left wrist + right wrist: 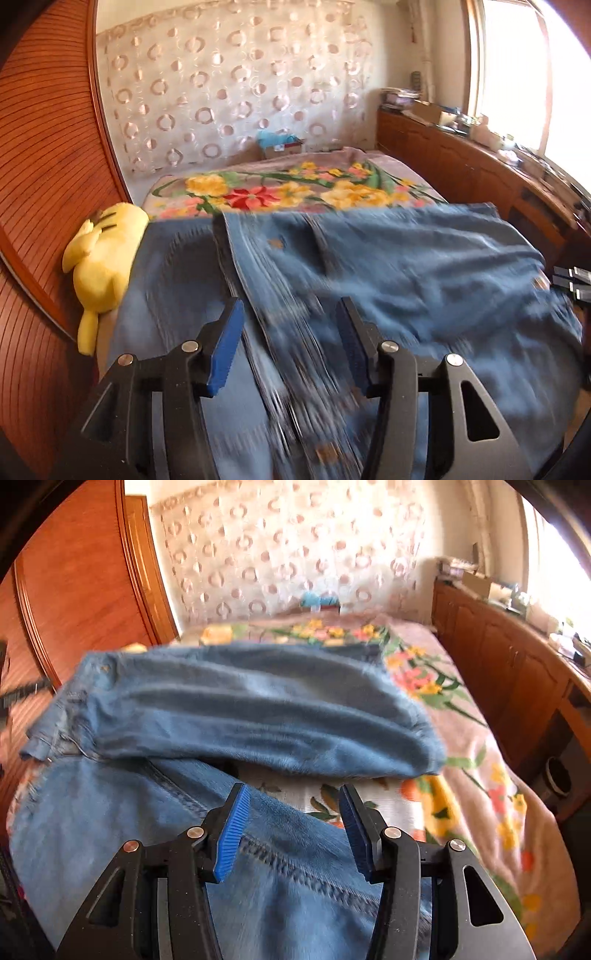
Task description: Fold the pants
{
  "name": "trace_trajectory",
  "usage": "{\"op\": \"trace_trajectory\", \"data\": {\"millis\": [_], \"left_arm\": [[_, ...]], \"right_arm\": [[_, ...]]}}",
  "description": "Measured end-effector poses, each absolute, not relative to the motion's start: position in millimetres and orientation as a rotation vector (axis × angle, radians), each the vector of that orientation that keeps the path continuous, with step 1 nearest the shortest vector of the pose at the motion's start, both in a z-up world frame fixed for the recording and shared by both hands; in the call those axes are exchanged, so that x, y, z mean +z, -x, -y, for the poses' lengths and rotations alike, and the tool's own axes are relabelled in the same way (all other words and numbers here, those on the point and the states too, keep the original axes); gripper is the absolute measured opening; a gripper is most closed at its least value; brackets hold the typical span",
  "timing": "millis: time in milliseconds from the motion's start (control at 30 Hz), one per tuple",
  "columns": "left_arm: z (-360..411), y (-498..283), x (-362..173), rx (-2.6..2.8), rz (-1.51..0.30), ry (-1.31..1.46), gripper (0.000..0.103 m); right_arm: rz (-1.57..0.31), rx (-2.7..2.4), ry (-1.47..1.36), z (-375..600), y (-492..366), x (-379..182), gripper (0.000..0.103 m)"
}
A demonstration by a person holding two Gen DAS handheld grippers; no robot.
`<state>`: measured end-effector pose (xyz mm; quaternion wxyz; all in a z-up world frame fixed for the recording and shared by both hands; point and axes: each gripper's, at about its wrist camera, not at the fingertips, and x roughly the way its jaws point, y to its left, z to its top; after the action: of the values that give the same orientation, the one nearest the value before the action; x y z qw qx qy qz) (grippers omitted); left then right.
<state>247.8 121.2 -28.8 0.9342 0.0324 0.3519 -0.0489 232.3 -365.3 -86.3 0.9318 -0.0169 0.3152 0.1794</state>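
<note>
Blue denim jeans point(388, 273) lie across a bed with a floral blanket point(258, 192). In the left wrist view my left gripper point(290, 314) is open above the jeans, near the waistband and pocket area; the fabric below it is motion-blurred. In the right wrist view the jeans point(240, 709) are folded over, one part lying across the other. My right gripper point(295, 799) is open over a stitched seam of the lower layer, with nothing between its blue pads. The right gripper's tip shows at the right edge of the left wrist view point(572, 282).
A yellow plush toy point(103, 266) lies at the bed's left edge against a wooden wardrobe point(48, 166). A wooden cabinet point(509, 675) with clutter on top runs along the right under a bright window. A small box point(282, 146) sits at the bed's far end.
</note>
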Motion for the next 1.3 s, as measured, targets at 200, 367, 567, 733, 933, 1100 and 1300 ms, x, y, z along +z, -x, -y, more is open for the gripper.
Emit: {"op": "trace_trajectory", "data": {"millis": [200,367,567,733,933,1100,1300], "left_arm": [[-112,-176,-53,-0.125,-0.766,-0.052,0.053],[-105,-123,-71,-0.119,-0.779,-0.063,0.053],[-107,-75,-81,-0.098,-0.792,-0.021,0.053],[-110,-46,-90,-0.085,-0.795,0.024,0.053],[-112,-24,-107,-0.100,-0.824,0.064,0.053],[-114,-13,-117,-0.119,-0.835,0.085,0.053],[-111,-8,-118,-0.144,-0.834,0.082,0.046]], "right_arm": [[-0.591,0.324,0.011,389,-179,-77,0.066],[-0.606,0.265,-0.010,405,-135,-91,0.067],[-0.632,0.240,0.022,411,-85,-98,0.067],[-0.623,0.258,0.073,411,-55,-99,0.067],[-0.704,0.275,0.054,432,-51,-101,0.067],[-0.704,0.264,0.038,443,-49,-94,0.067],[-0.715,0.257,0.054,443,-43,-96,0.067]]}}
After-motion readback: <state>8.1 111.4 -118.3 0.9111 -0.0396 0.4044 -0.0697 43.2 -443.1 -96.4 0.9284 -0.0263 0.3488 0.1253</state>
